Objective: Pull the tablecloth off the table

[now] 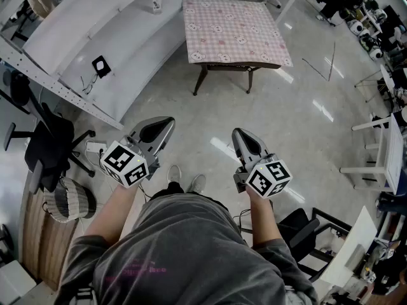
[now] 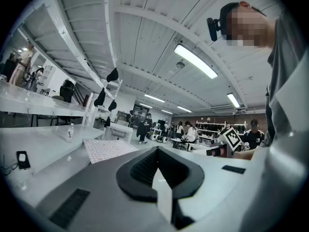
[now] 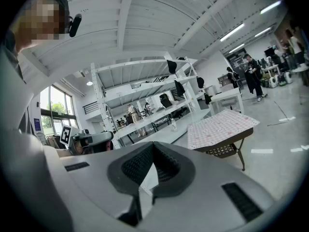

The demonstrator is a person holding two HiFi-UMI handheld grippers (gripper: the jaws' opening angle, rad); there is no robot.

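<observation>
Left tool (image 1: 167, 123) and right tool (image 1: 238, 134) closed above floor (image 1: 210, 110), tablecloth (image 1: 232, 30) ahead.

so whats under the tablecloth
A small table: its dark legs and a dark frame edge show below the pink patterned tablecloth. The tabletop itself is fully covered, so its surface cannot be seen.

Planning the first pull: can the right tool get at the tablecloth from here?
Probably not: the right tool is held close to the person, with bare floor between it and the tablecloth. Nothing blocks the way; stepping closer should do.
</observation>
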